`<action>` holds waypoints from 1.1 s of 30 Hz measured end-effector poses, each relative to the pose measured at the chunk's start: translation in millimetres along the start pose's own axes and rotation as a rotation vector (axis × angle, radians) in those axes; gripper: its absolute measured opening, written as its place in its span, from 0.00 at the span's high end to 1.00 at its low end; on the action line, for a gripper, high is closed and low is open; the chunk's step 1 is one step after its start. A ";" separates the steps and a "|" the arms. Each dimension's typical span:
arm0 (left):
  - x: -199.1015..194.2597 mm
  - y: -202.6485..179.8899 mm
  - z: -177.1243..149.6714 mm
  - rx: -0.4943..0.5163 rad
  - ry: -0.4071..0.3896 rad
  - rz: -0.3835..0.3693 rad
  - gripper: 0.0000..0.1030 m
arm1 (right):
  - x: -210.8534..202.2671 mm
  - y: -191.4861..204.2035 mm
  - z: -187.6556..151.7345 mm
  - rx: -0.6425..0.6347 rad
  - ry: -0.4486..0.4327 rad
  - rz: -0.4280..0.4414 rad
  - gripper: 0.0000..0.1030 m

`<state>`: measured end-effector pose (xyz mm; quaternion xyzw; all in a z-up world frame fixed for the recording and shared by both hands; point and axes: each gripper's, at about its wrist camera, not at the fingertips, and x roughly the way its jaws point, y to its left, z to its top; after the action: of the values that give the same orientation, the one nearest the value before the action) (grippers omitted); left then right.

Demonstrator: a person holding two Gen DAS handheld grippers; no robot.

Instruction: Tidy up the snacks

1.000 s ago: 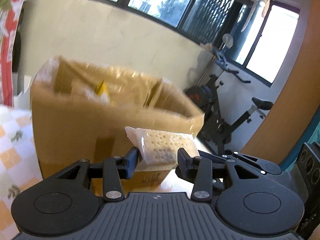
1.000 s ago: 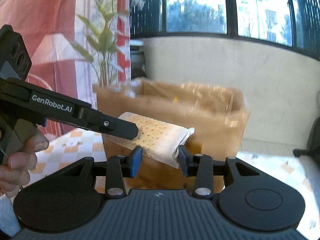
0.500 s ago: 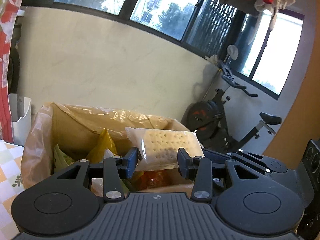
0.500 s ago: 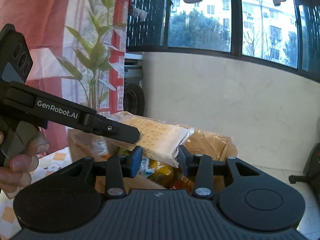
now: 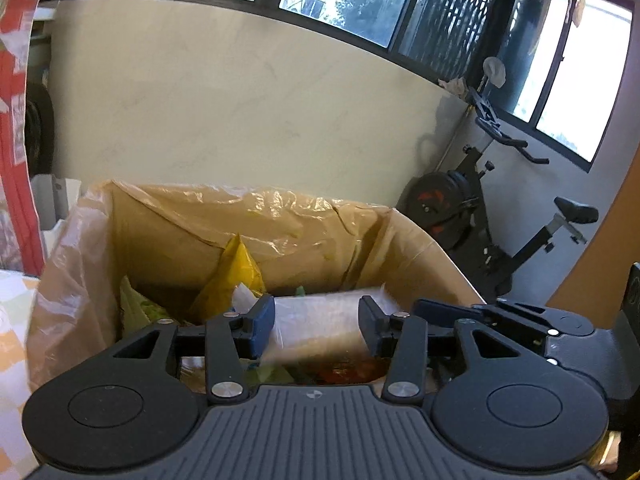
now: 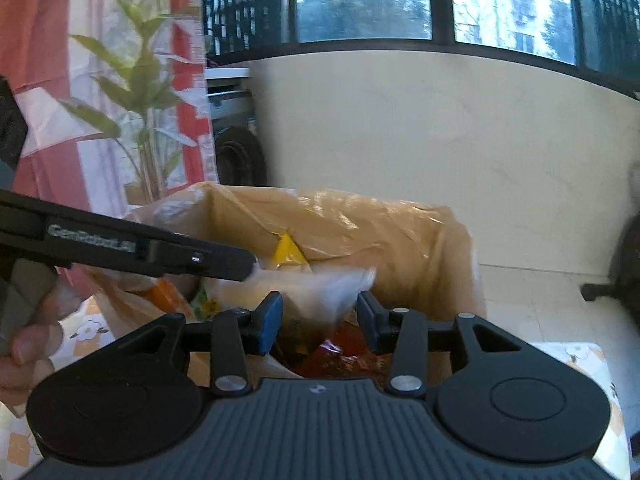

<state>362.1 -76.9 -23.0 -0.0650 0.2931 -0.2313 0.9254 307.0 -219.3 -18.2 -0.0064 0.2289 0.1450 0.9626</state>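
Observation:
A cracker packet in clear wrap (image 5: 320,322) is a motion-blurred shape between and just beyond my left gripper's (image 5: 316,326) tips, over the open cardboard box (image 5: 424,252). The left jaws stand apart with gaps beside the packet. In the right wrist view the same packet (image 6: 320,286) is a blur over the box (image 6: 440,248), beyond my right gripper (image 6: 318,322), whose jaws are open and empty. The left gripper's arm (image 6: 132,246) crosses in from the left. The box is lined with clear plastic and holds a yellow packet (image 5: 236,272), green and red snack packs.
The box stands on a table with an orange-checked cloth (image 6: 84,332). An exercise bike (image 5: 492,216) stands at the right by the wall. A potted plant (image 6: 136,92) and a red-and-white curtain (image 6: 60,40) are at the left behind the box.
Both grippers rose and moved over the box's opening. The left jaws opened and the cracker packet, held before, now blurs downward toward the box.

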 end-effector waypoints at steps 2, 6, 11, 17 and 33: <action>-5.7 -0.5 3.2 0.018 -0.015 0.023 0.42 | -4.0 -2.4 1.6 0.005 -0.002 -0.013 0.50; -25.3 7.8 7.6 0.020 -0.047 0.049 0.23 | -18.2 -4.7 3.3 0.033 -0.017 -0.033 0.27; -52.4 4.9 13.1 0.042 -0.082 0.081 0.16 | -37.2 1.1 4.7 0.050 -0.033 -0.018 0.13; -89.4 -4.6 14.8 0.068 -0.120 0.141 0.13 | -62.4 21.8 11.0 0.025 -0.059 -0.055 0.06; -173.6 -32.1 -9.1 0.119 -0.211 0.377 0.07 | -115.0 51.7 2.3 0.183 -0.090 -0.053 0.00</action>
<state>219.2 -24.2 66.7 0.0219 0.1873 -0.0630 0.9800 195.3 -201.4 37.6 0.0818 0.1976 0.0982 0.9719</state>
